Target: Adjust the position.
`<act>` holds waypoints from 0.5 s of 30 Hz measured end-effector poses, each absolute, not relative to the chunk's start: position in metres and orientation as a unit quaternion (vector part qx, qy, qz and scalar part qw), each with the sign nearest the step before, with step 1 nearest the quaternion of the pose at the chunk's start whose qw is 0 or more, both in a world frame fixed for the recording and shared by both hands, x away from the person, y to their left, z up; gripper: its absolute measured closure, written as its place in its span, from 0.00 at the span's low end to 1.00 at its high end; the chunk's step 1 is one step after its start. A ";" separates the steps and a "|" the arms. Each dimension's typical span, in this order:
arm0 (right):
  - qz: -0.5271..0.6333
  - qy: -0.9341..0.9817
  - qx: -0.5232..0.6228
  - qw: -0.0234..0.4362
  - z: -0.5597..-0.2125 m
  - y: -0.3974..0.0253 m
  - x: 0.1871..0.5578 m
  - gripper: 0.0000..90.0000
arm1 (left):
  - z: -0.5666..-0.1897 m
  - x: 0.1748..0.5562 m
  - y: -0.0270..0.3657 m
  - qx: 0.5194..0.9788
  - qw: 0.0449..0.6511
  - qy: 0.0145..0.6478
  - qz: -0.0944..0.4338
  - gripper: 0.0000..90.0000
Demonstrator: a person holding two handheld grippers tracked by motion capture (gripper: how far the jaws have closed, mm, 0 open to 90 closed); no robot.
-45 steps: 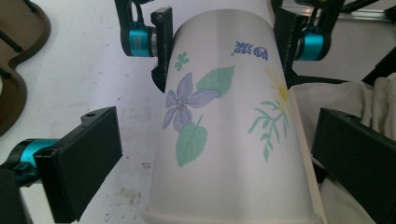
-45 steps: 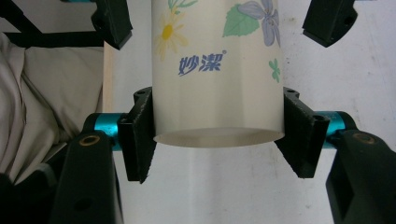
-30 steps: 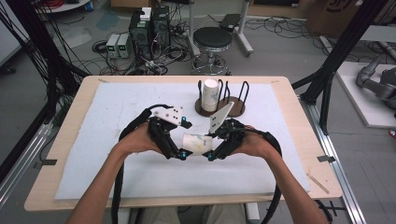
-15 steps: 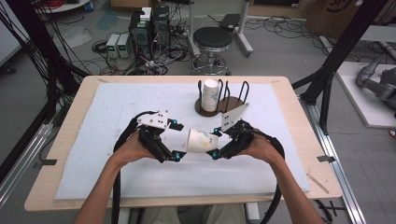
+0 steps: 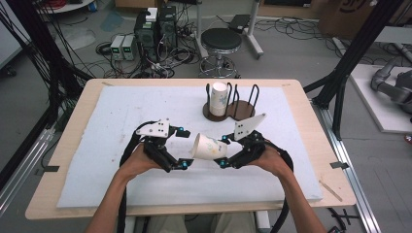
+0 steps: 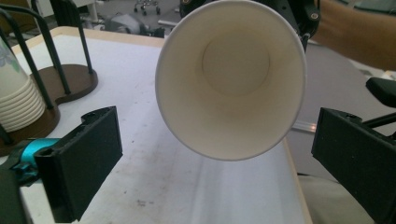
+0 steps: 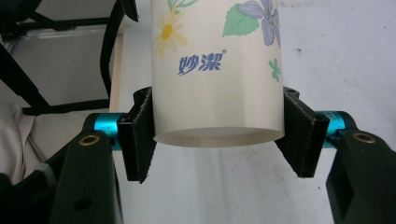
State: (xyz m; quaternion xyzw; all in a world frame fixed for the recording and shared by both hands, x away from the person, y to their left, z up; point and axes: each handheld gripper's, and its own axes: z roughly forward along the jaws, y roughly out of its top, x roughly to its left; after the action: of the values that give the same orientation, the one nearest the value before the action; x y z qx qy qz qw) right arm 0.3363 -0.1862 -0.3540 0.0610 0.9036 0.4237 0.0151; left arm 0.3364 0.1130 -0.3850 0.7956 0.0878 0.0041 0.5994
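A white paper cup (image 5: 209, 147) with a flower print lies sideways in the air over the white mat, its mouth toward my left gripper. My right gripper (image 5: 223, 151) is shut on it near the base. The right gripper view shows both pads (image 7: 140, 135) pressed against the cup's (image 7: 217, 70) sides. My left gripper (image 5: 183, 148) stands open just left of the cup's rim. In the left gripper view I look straight into the empty cup (image 6: 231, 79), which sits apart from and between the widely spread jaws of my left gripper (image 6: 217, 161).
A stack of matching cups (image 5: 219, 97) stands in a dark wooden holder (image 5: 240, 110) with black wire loops, behind the grippers. That stack (image 6: 14, 88) is at the left edge of the left gripper view. The white mat (image 5: 121, 111) covers most of the wooden table.
My left gripper has drawn back to the left from the cup's mouth. The cup has stayed in my right gripper, which shifted slightly right and down.
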 end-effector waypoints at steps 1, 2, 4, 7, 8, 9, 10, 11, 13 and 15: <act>0.431 0.900 0.060 0.017 -0.355 -0.187 0.336 0.41 | -0.385 0.336 0.112 0.797 0.598 0.084 0.005 0.02; 0.440 0.896 0.060 0.018 -0.355 -0.188 0.335 0.41 | -0.385 0.336 0.111 0.795 0.601 0.082 0.004 0.02; 0.459 0.886 0.063 0.014 -0.357 -0.191 0.335 0.41 | -0.385 0.335 0.109 0.793 0.604 0.079 0.006 0.02; 0.475 0.877 0.068 0.014 -0.362 -0.194 0.334 0.41 | -0.386 0.335 0.106 0.787 0.613 0.077 0.004 0.02; 0.482 0.874 0.068 0.015 -0.363 -0.194 0.333 0.41 | -0.387 0.335 0.106 0.785 0.615 0.078 0.003 0.02; 0.489 0.870 0.069 0.016 -0.365 -0.195 0.333 0.41 | -0.388 0.335 0.105 0.786 0.614 0.076 0.002 0.02; 0.495 0.866 0.069 0.012 -0.367 -0.196 0.333 0.41 | -0.389 0.334 0.104 0.785 0.615 0.077 -0.001 0.02; 0.501 0.863 0.069 0.012 -0.369 -0.197 0.333 0.41 | -0.390 0.334 0.103 0.785 0.615 0.076 -0.001 0.02; 0.509 0.858 0.072 0.013 -0.372 -0.198 0.332 0.41 | -0.391 0.334 0.102 0.783 0.617 0.076 -0.004 0.02; 0.520 0.851 0.070 0.017 -0.375 -0.199 0.332 0.41 | -0.392 0.334 0.102 0.778 0.623 0.075 -0.003 0.02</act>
State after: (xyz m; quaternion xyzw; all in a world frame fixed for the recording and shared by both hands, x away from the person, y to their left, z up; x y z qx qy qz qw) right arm 0.3316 -0.1990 -0.3746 0.0699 0.8511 0.5200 0.0173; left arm 0.3335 0.1019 -0.3921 0.7785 0.0754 -0.0028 0.6231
